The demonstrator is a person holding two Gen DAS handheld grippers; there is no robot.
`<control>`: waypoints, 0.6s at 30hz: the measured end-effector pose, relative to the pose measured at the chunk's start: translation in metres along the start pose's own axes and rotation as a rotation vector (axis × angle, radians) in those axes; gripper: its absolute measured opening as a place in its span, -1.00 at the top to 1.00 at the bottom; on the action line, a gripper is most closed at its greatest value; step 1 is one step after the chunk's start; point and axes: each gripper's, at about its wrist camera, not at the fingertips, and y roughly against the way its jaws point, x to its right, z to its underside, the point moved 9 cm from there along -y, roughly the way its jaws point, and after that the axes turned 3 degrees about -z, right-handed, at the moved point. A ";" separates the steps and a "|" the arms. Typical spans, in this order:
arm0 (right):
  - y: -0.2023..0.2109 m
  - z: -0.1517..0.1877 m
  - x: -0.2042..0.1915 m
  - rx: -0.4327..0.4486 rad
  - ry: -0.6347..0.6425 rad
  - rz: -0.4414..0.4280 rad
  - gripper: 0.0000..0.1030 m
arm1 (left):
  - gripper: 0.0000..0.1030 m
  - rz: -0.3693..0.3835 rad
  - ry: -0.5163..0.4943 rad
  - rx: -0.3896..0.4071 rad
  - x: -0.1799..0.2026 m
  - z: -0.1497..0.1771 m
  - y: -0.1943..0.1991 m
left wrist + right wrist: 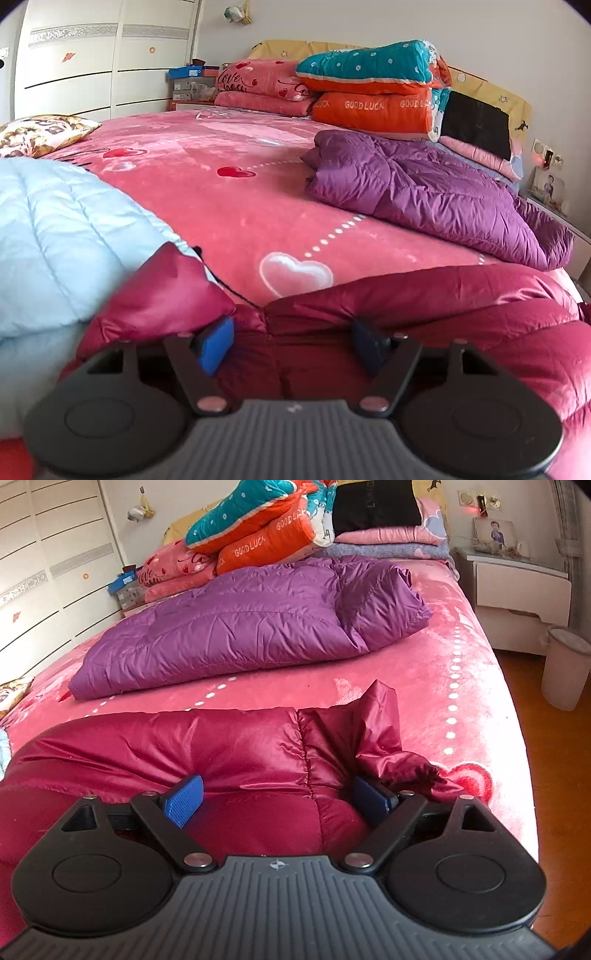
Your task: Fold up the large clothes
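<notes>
Two open tools (291, 345) (284, 799), maroon jacket (229, 746)

Soft, even daylight; sheen glints on the crimson down jacket (461, 295). Fisheye bends the edges, corners go dark, and the near housing blurs.

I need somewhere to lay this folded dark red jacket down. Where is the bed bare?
Bare pink bedspread lies between the dark red jacket, the purple jacket and the light blue jacket. A narrower strip runs along the dotted edge. The head end is crowded with stacked quilts.
</notes>
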 end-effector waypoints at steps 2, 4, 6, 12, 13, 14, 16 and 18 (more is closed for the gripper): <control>0.000 0.002 -0.001 0.013 0.010 0.007 -1.00 | -0.40 -0.002 -0.001 0.007 0.000 0.002 -0.002; 0.000 0.004 -0.002 0.018 0.018 0.013 -1.00 | -0.41 -0.008 -0.006 0.014 0.001 0.004 -0.003; 0.000 0.005 -0.002 0.026 0.027 0.019 -1.00 | -0.42 -0.016 -0.014 0.022 0.001 0.004 -0.004; -0.001 0.006 -0.004 0.046 0.047 0.036 -1.00 | -0.45 -0.040 -0.045 0.028 0.003 0.006 -0.006; 0.000 0.006 -0.004 0.048 0.049 0.038 -1.00 | -0.45 -0.045 -0.051 0.029 0.004 0.006 -0.007; 0.000 0.006 -0.004 0.048 0.050 0.038 -1.00 | -0.45 -0.049 -0.056 0.029 0.004 0.006 -0.007; 0.000 0.006 -0.003 0.052 0.051 0.039 -1.00 | -0.46 -0.055 -0.063 0.028 0.005 0.006 -0.006; 0.001 0.005 -0.004 0.057 0.053 0.042 -1.00 | -0.47 -0.067 -0.075 0.030 0.006 0.006 -0.005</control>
